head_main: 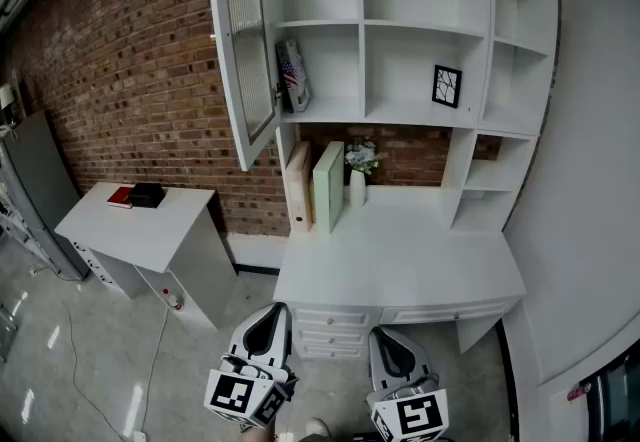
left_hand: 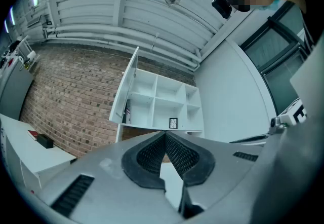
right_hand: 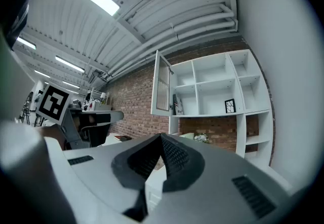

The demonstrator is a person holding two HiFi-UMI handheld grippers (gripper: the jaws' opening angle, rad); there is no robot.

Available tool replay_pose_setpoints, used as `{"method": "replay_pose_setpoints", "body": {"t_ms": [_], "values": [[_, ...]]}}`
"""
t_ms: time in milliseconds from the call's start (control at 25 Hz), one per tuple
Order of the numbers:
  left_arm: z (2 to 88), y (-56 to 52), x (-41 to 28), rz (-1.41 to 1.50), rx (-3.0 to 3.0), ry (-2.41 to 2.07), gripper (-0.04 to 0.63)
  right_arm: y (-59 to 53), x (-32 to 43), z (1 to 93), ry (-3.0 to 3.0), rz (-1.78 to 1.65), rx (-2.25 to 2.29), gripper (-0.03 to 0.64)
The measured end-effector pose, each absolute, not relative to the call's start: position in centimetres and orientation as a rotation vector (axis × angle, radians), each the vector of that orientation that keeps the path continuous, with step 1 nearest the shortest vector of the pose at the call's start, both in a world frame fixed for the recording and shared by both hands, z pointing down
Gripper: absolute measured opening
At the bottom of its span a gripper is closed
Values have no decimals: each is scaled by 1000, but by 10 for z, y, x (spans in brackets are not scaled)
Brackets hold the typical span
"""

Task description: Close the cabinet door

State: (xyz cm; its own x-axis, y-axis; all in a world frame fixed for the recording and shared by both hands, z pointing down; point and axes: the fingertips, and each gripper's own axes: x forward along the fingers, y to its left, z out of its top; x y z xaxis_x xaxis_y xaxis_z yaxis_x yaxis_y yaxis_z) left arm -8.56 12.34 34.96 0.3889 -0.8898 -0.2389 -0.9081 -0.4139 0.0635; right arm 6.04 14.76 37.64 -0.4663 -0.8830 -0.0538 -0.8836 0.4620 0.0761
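A white wall cabinet [head_main: 420, 30] with open shelves hangs above a white desk. Its glass-paned door [head_main: 240, 40] stands swung open to the left, far from both grippers. The door [left_hand: 125, 88] also shows in the left gripper view, and the door [right_hand: 162, 86] in the right gripper view. My left gripper [head_main: 268, 328] sits low in the head view, in front of the desk, its jaws shut with nothing between them [left_hand: 164, 139]. My right gripper [head_main: 392, 350] is beside it, also shut and empty [right_hand: 162, 142].
The white desk [head_main: 400, 260] under the cabinet carries upright boards, a small vase of flowers [head_main: 360, 165] and has drawers in front. A low white side cabinet [head_main: 140, 230] with a red book and black box stands left. A brick wall lies behind.
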Motion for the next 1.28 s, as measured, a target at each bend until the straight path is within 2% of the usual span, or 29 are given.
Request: {"method": "replay_pose_setpoints", "body": {"t_ms": [800, 1280], "values": [[341, 136, -130, 449, -2461, 1782, 12, 143, 55, 382, 2687, 125, -1621, 2], [331, 4, -130, 607, -2472, 1724, 12, 27, 79, 380, 2603, 169, -1751, 2]]}}
